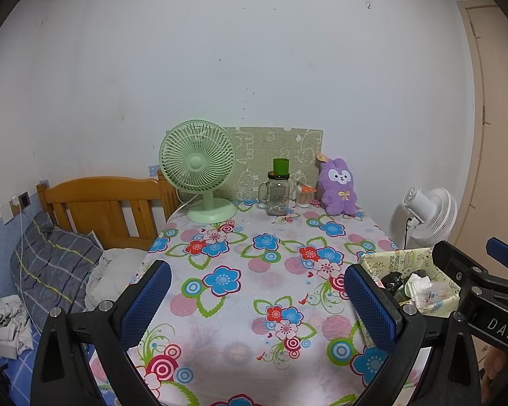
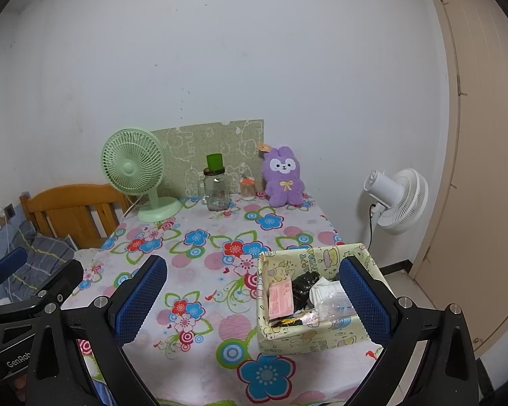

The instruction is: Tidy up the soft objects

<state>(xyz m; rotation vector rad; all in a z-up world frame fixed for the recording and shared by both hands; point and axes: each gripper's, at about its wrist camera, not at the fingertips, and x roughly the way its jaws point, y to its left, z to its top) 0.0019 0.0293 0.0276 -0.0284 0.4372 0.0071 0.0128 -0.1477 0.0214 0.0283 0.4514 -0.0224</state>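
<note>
Both grippers, left gripper (image 1: 257, 299) and right gripper (image 2: 252, 297), were wide open, empty; purple plush bunny (image 1: 339, 186) sat well beyond the jaws at the table's far edge.

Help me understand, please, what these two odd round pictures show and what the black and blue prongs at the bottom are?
Each picture comes from a camera mounted on a hand-held claw; a person holds one in each hand. The left claw and the right claw are both open and hold nothing. Ahead is a table with a flowered cloth. At its back stand a green fan, a glass jar and a purple plush bunny. A patterned box of odds and ends sits nearer, on the right.
</note>
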